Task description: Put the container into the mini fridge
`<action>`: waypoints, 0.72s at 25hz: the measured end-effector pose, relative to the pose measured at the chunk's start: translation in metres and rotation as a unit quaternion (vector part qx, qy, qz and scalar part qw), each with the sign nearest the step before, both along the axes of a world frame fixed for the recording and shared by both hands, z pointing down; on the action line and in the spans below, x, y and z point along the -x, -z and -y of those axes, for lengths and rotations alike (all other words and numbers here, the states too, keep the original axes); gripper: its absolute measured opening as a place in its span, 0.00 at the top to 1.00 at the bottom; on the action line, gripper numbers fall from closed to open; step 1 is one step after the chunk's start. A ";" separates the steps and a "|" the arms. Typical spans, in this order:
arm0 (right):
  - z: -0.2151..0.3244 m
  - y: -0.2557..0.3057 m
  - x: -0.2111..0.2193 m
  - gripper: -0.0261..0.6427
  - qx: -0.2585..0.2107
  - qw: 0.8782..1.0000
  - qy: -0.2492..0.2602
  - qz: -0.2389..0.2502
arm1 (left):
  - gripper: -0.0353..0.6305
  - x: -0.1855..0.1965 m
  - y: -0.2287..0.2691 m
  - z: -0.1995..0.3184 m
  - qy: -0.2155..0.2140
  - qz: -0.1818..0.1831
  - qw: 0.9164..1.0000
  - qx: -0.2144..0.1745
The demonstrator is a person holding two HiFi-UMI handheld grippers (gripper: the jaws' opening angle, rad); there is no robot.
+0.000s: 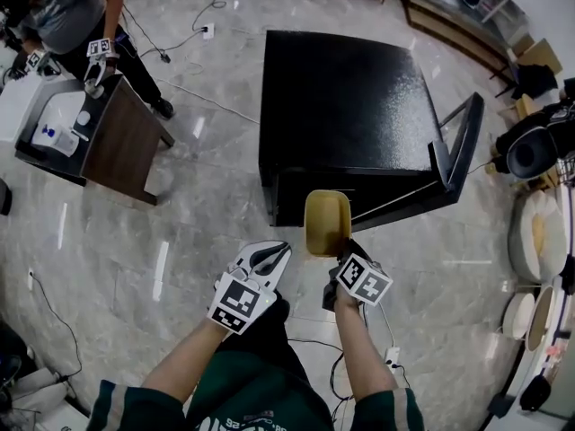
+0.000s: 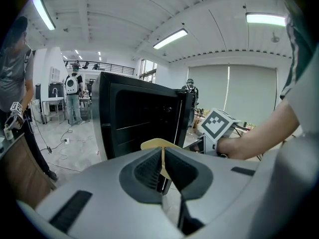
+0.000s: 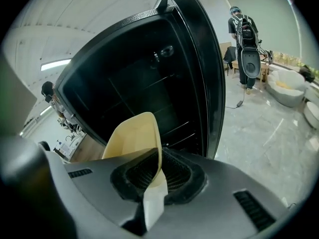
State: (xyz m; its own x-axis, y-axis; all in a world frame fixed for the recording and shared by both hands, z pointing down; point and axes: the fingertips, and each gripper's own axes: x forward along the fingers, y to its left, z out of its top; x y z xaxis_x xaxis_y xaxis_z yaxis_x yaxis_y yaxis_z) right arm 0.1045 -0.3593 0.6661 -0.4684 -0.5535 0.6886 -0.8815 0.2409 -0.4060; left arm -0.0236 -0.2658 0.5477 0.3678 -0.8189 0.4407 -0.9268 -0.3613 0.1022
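Polished grey marble floor (image 1: 207, 205) runs under everything, and the tan container (image 1: 327, 223) hangs above it, just in front of the mini fridge (image 1: 341, 97). The container is oblong. Its long axis points away from the person, straight at the dark opening, with its far end close to the fridge's front edge but not yet past it.

The right gripper (image 1: 340, 250) has the container by its near end. In the right gripper view the jaws are pinched on one thin wall of the container, one pad inside and one outside, so the body sticks out ahead of the claw. The coming move looks like a plain forward push along that axis, lined up with one of the wire shelves (image 3: 172, 108) seen inside.

The left gripper (image 1: 272, 255) sits just beside and slightly behind, to the container's left and apart from it. Its jaws are drawn together to a narrow slit and appear to grip nothing; the yellow in the slit seems to be the container beyond.

The fridge door (image 1: 454, 155) stands swung wide to the right, clear of the path. Well apart at the upper left, another person (image 1: 81, 16) works at a brown table (image 1: 126, 142).
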 end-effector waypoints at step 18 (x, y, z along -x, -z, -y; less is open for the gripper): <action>0.053 -0.050 0.031 0.89 0.033 0.999 -0.007 -0.030 | 0.91 0.017 -0.017 -0.010 0.008 0.001 1.000 0.027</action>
